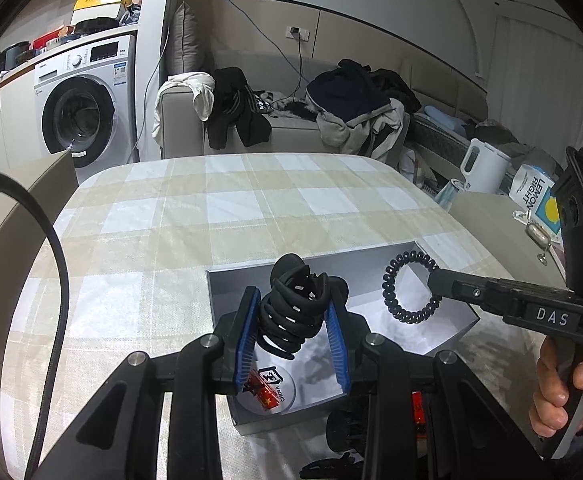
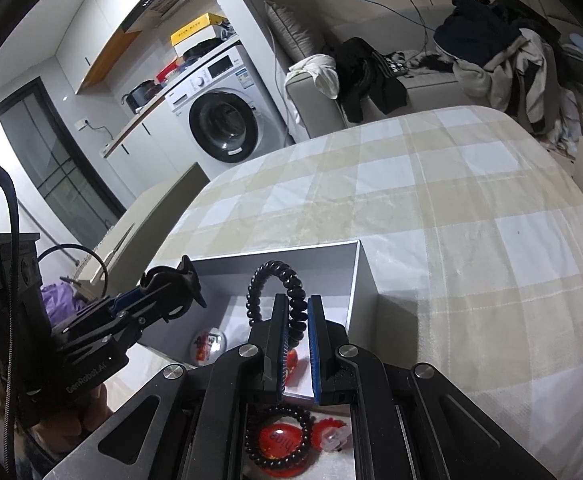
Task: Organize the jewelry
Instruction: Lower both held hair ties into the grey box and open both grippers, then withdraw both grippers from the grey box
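Beige-and-white checked tablecloth [image 1: 251, 200], grey box [image 1: 227, 292], black hair ties [image 1: 291, 312], seemingly.

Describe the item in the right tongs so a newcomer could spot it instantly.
Start at the checked tablecloth, then the open grey box on it. Above the box, the right tongs pinch a black spiral hair tie: one open coiled ring, unlike the bundled black bands in the left tongs.

Matt grey cardboard box [image 1: 227, 292], woven tablecloth [image 1: 219, 208]

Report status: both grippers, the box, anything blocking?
Left gripper shut on black claw clip. Right gripper shut on black spiral hair tie. Both over open grey box. Nothing blocking.
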Demonstrator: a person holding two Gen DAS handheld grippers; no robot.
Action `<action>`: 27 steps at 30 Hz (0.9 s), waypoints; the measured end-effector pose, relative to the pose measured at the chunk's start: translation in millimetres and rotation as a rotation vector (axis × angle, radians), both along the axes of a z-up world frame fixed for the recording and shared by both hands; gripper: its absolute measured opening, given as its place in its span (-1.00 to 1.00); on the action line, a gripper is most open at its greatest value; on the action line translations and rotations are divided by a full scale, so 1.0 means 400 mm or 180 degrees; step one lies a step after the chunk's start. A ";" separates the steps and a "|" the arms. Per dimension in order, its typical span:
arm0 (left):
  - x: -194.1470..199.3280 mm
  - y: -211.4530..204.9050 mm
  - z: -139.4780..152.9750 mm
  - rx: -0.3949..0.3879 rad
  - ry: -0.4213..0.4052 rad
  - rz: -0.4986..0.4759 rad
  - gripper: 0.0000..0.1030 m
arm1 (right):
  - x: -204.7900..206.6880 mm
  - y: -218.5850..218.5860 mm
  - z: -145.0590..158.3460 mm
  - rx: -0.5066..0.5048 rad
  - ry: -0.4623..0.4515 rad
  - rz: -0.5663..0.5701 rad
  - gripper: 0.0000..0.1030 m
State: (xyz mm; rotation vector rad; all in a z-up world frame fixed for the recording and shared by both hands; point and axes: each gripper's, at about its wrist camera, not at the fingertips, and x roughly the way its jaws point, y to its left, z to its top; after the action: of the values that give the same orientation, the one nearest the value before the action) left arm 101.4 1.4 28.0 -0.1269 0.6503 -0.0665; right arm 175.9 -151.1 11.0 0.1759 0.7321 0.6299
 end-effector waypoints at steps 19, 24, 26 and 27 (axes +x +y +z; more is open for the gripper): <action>-0.089 0.006 0.060 -0.0082 -0.0208 0.0066 0.82 | -0.076 -0.055 0.042 -0.0139 -0.0186 -0.0067 0.72; -0.155 0.025 0.055 -0.0136 -0.0259 0.0186 0.98 | -0.131 -0.085 0.019 -0.0343 -0.0177 -0.0105 1.00; -0.174 0.030 0.043 -0.0156 -0.0201 0.0245 0.98 | -0.154 -0.096 0.009 -0.0361 -0.0184 -0.0143 1.00; -0.182 0.032 0.036 -0.0179 -0.0177 0.0278 0.98 | -0.161 -0.101 0.003 -0.0355 -0.0170 -0.0152 1.00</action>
State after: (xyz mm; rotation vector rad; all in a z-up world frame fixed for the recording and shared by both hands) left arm 28.5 14.1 42.3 -0.2069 0.5868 -0.0041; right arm 111.5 -191.3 12.1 0.0734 0.7075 0.5449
